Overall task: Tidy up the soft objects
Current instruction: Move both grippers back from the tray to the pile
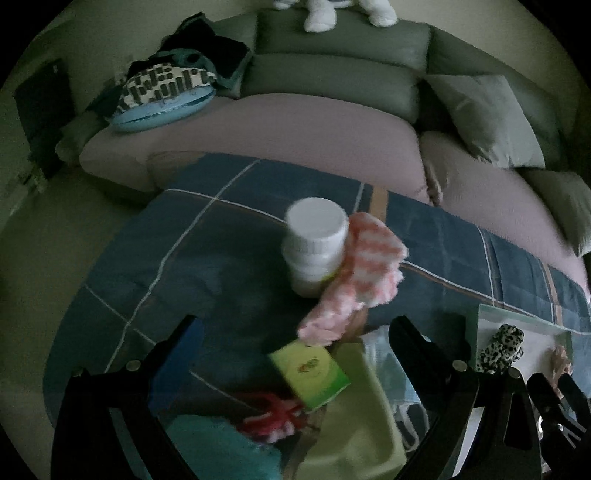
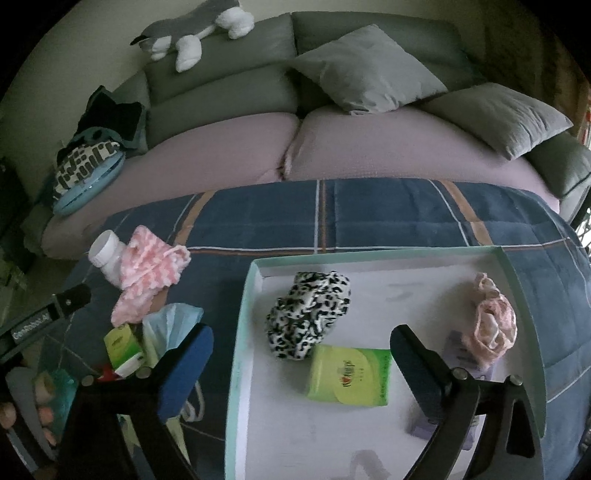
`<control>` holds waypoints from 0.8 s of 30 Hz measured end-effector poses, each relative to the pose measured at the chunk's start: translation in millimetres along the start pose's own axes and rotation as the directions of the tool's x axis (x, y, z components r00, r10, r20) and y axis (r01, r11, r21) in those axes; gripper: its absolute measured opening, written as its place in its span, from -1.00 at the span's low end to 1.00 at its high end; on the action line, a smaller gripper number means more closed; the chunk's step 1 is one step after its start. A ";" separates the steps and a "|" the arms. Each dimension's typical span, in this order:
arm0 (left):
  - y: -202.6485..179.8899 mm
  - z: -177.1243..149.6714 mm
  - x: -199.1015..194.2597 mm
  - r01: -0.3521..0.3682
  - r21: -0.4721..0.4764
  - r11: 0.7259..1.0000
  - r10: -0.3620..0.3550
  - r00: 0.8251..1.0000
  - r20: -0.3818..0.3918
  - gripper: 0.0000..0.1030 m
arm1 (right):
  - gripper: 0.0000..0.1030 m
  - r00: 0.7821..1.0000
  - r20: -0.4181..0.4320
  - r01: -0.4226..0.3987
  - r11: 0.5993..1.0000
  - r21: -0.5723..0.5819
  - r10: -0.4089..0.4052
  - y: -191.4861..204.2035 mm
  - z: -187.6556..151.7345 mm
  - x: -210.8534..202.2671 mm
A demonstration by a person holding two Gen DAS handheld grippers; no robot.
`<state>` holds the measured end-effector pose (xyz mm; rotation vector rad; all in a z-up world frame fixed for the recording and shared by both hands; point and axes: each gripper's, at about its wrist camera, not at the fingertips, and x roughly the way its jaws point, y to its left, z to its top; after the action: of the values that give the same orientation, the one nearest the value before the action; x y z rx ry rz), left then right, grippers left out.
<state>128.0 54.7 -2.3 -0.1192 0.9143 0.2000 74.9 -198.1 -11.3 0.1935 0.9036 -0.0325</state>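
A pale green box lid (image 2: 255, 295) lies on a blue checked quilt (image 2: 388, 218). In it lie a leopard-print scrunchie (image 2: 308, 314), a green tissue pack (image 2: 349, 374), a pink lace scrunchie (image 2: 493, 321) and a purple item (image 2: 460, 350). My right gripper (image 2: 301, 365) is open and empty above the tissue pack. My left gripper (image 1: 295, 350) is open and empty above a pile: a pink-and-white fuzzy cloth (image 1: 354, 280), a green box (image 1: 310, 373), a red yarn piece (image 1: 273, 413), a teal item (image 1: 218, 446) and a light green cloth (image 1: 354, 417).
A white bottle (image 1: 316, 245) stands against the pink cloth. A blue face mask (image 2: 173, 321) lies by the pile. Behind the quilt is a sofa (image 2: 229, 136) with grey pillows (image 2: 365, 70), a plush toy (image 2: 188, 29) and patterned cushions (image 2: 85, 162).
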 end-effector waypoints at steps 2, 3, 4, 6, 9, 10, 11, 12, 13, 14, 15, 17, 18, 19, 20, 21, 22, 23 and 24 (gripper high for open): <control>10.6 -0.8 -1.9 -0.003 -0.011 1.000 0.003 1.000 0.003 0.95 | 0.91 1.000 -0.003 -0.011 1.000 -0.007 0.011 4.8 -0.7 1.8; 15.1 -1.3 -2.4 -0.004 -0.014 1.000 0.004 1.000 0.002 0.95 | 0.91 1.000 -0.003 -0.011 1.000 -0.009 0.011 6.6 -1.0 2.4; 21.2 -2.0 -2.3 -0.005 -0.019 1.000 0.005 1.000 -0.001 0.95 | 0.91 1.000 -0.004 -0.012 1.000 -0.011 0.012 10.0 -1.4 3.9; 32.1 -2.5 -0.9 -0.009 -0.036 0.999 0.008 1.000 -0.003 0.95 | 0.91 1.000 -0.009 -0.023 1.000 -0.013 0.023 15.7 -1.8 6.6; 49.2 -3.3 2.3 0.000 -0.083 0.997 -0.001 1.000 -0.013 0.95 | 0.91 0.998 -0.016 -0.054 0.998 -0.024 0.054 26.7 -3.7 9.8; 53.3 -3.4 3.1 0.002 -0.100 0.995 -0.003 1.000 -0.016 0.95 | 0.91 0.998 -0.018 -0.061 0.998 -0.030 0.060 30.1 -4.1 10.6; 56.4 -3.8 3.9 0.005 -0.112 0.994 -0.006 1.000 -0.017 0.95 | 0.91 0.997 -0.021 -0.073 0.997 -0.041 0.072 35.6 -4.9 12.0; 58.4 -3.7 4.9 0.012 -0.122 0.993 -0.014 1.000 -0.017 0.95 | 0.91 0.996 -0.024 -0.084 0.995 -0.049 0.083 40.3 -5.7 13.1; 58.1 -3.6 4.7 0.018 -0.123 0.992 -0.020 1.000 -0.017 0.95 | 0.91 0.995 -0.027 -0.094 0.994 -0.056 0.093 43.8 -6.3 14.2; 57.6 -3.2 5.1 0.026 -0.123 0.992 -0.028 0.999 -0.016 0.95 | 0.91 0.994 -0.030 -0.109 0.992 -0.066 0.107 49.3 -6.8 16.3; 56.5 -2.6 5.5 0.030 -0.121 0.992 -0.032 0.999 -0.016 0.95 | 0.91 0.993 -0.031 -0.118 0.990 -0.075 0.116 53.7 -7.0 18.0; 53.6 -0.8 7.1 0.029 -0.116 0.993 -0.031 0.999 -0.017 0.95 | 0.91 0.991 -0.031 -0.133 0.986 -0.098 0.131 62.6 -7.5 21.3; 51.9 0.2 8.5 0.028 -0.110 0.994 -0.030 0.999 -0.019 0.95 | 0.91 0.990 -0.027 -0.142 0.984 -0.111 0.140 66.5 -7.7 22.9; 49.8 1.4 10.8 0.026 -0.105 0.994 -0.028 0.999 -0.023 0.95 | 0.91 0.988 -0.025 -0.152 0.980 -0.128 0.150 71.2 -8.4 24.8; 48.2 2.5 13.3 0.024 -0.102 0.995 -0.027 0.999 -0.030 0.95 | 0.91 0.988 -0.024 -0.154 0.977 -0.145 0.153 76.2 -9.3 27.4; 45.8 3.9 17.4 0.026 -0.101 0.994 -0.031 0.999 -0.044 0.95 | 0.91 0.988 -0.023 -0.155 0.976 -0.155 0.153 79.8 -10.0 29.9; 44.5 4.8 20.1 0.033 -0.105 0.994 -0.038 0.998 -0.053 0.95 | 0.91 0.987 -0.027 -0.160 0.973 -0.169 0.157 84.1 -11.2 34.0; 42.8 5.8 23.3 0.043 -0.109 0.993 -0.051 0.996 -0.069 0.95 | 0.91 0.987 -0.035 -0.164 0.971 -0.175 0.160 86.5 -11.7 36.9; 39.3 6.7 28.4 0.058 -0.113 0.992 -0.069 0.993 -0.094 0.95 | 0.91 0.986 -0.041 -0.169 0.969 -0.181 0.164 89.1 -12.7 39.9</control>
<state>141.3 97.7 -21.6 -0.2617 0.9953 0.1861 99.5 -106.2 -36.5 0.0970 0.9078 0.2091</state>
